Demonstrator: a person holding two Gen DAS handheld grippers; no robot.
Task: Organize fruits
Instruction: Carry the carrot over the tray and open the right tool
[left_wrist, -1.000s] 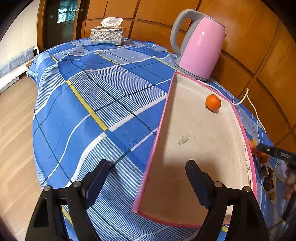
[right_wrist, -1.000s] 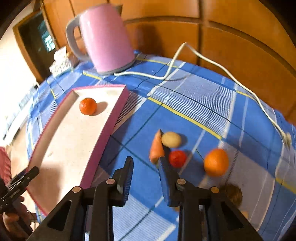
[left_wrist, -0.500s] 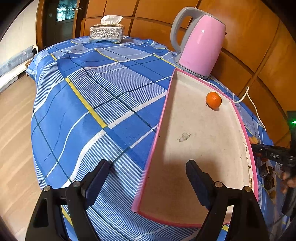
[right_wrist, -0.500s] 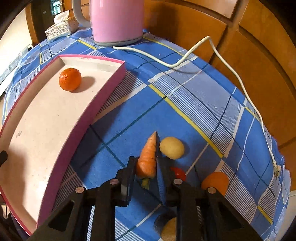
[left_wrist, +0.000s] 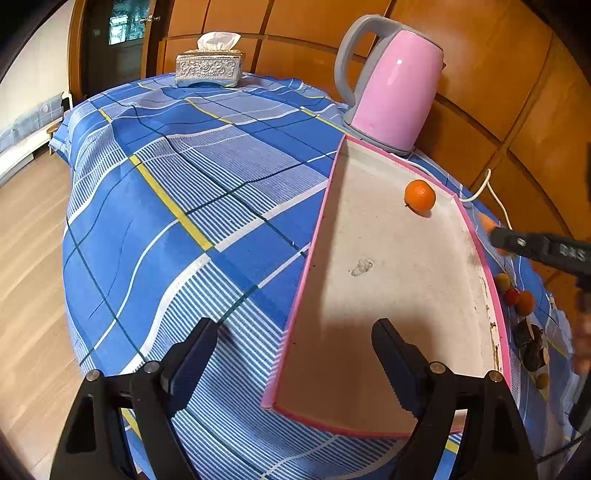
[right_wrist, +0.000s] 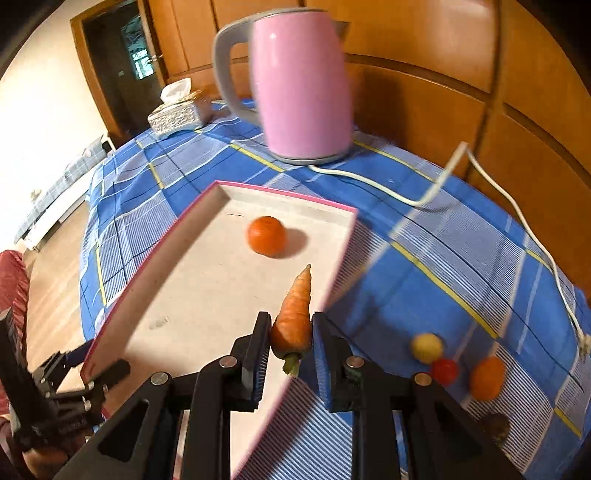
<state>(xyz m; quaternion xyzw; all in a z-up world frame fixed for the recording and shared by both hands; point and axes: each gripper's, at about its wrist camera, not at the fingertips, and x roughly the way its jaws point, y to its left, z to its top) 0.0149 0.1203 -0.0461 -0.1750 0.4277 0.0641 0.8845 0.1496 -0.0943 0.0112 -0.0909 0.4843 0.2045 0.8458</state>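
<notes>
Looking along the left gripper (left_wrist: 291, 363), its jaws gape empty astride the pink tray's (left_wrist: 306, 273) near corner, unmoved; one tangerine (left_wrist: 419, 196) sits at the tray's far end. From the right wrist, the right gripper (right_wrist: 290, 345) has clamped the carrot (right_wrist: 294, 315) and lifted it off the cloth over the tray, ready for placing. No label reads clearly.
</notes>
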